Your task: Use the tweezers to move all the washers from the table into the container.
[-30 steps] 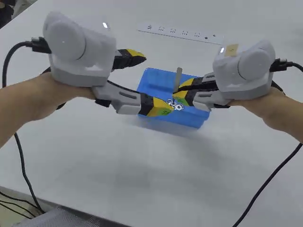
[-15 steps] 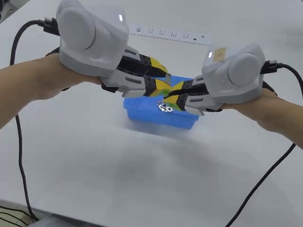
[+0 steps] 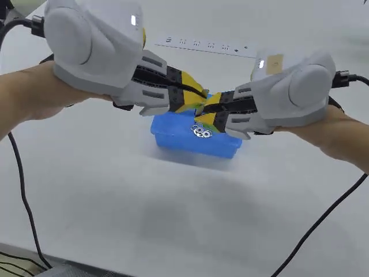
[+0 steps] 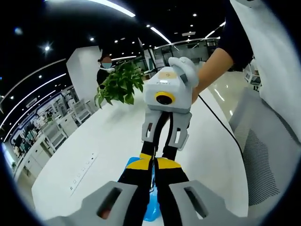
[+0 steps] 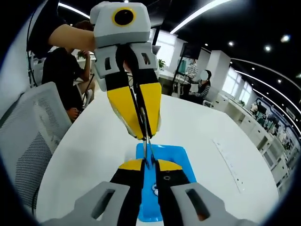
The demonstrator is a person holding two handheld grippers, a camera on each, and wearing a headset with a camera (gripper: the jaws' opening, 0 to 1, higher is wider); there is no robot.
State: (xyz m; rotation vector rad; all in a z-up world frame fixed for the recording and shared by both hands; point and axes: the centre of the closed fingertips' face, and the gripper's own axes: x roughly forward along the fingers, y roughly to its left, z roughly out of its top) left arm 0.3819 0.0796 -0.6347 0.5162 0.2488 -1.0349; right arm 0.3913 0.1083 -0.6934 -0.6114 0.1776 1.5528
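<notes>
1. Looking at the table (image 3: 115,219) first: I can't spot a single washer on its bare top, so I'd guess the moving job is basically done, or close to it.
2. The left gripper (image 3: 199,99) and right gripper (image 3: 203,115) meet tip to tip above the container. Each has its jaws pinched together on the tweezers, as far as I can tell. Reads like a handoff or a regrip to me.
3. The blue container (image 3: 179,145) sits mid-table, a bit toward the far edge.
4. The power strip (image 3: 202,45) lies along the far edge, well apart from everything, so it's not in the way.
5. The tweezers (image 5: 146,143) are a thin metal strip bridging both sets of jaws. Next move, one side has to let go cleanly without dropping them.
6. The washers (image 3: 202,133) are a little cluster inside the container, right under the jaws.
</notes>
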